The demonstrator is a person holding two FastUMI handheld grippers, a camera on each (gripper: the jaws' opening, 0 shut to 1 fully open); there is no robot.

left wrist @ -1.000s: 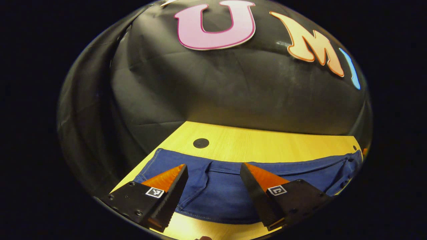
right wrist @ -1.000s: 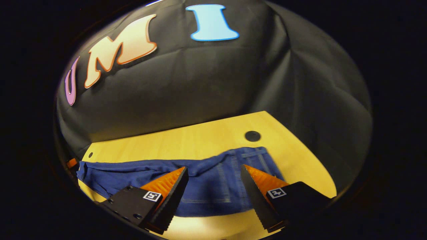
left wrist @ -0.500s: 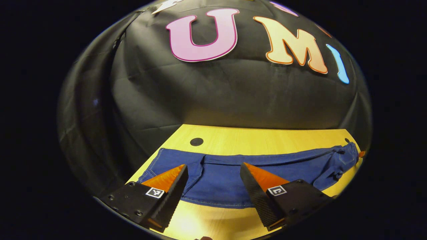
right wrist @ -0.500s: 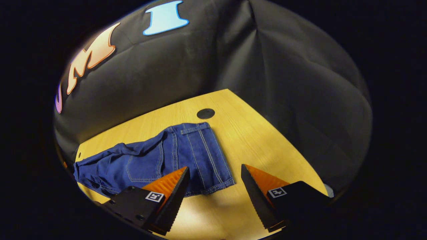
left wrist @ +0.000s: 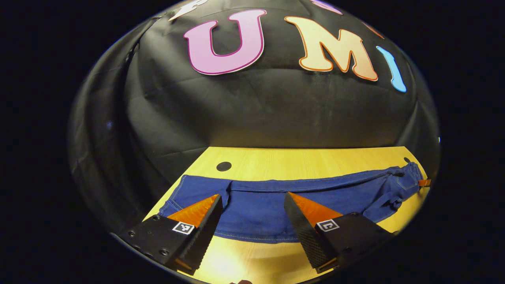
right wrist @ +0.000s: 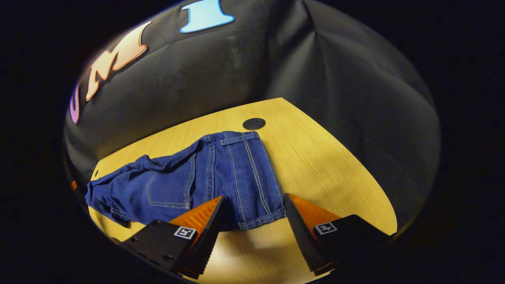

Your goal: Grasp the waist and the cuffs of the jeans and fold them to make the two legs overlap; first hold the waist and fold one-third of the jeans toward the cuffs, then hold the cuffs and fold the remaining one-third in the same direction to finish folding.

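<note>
The counter (left wrist: 300,159) carries the jeans (left wrist: 276,197), which lie stretched sideways along it, flat for most of their length and bunched into loose folds toward one end. In the right gripper view the jeans (right wrist: 205,173) show a back pocket, a belt-looped edge at the far side and a stitched hem at the near side, close to a round black cap (right wrist: 253,124) set in the counter's top.

The left gripper (left wrist: 252,205) hangs with its jaws wide apart and nothing between them, over the near edge of the denim. The right gripper (right wrist: 252,207) is likewise spread wide and empty, its fingers straddling the near hem.

The step in hand looks like the first grasp. To do it well, I would bring each gripper down so one finger slides under the cloth edge and the other sits on top, catching every layer and not just the upper one. Both pinches should sit on the same long edge, well apart, so the lifted side stays taut. The bunched end needs pulling straight as it is carried over, or the creases will be pressed into the fold
</note>
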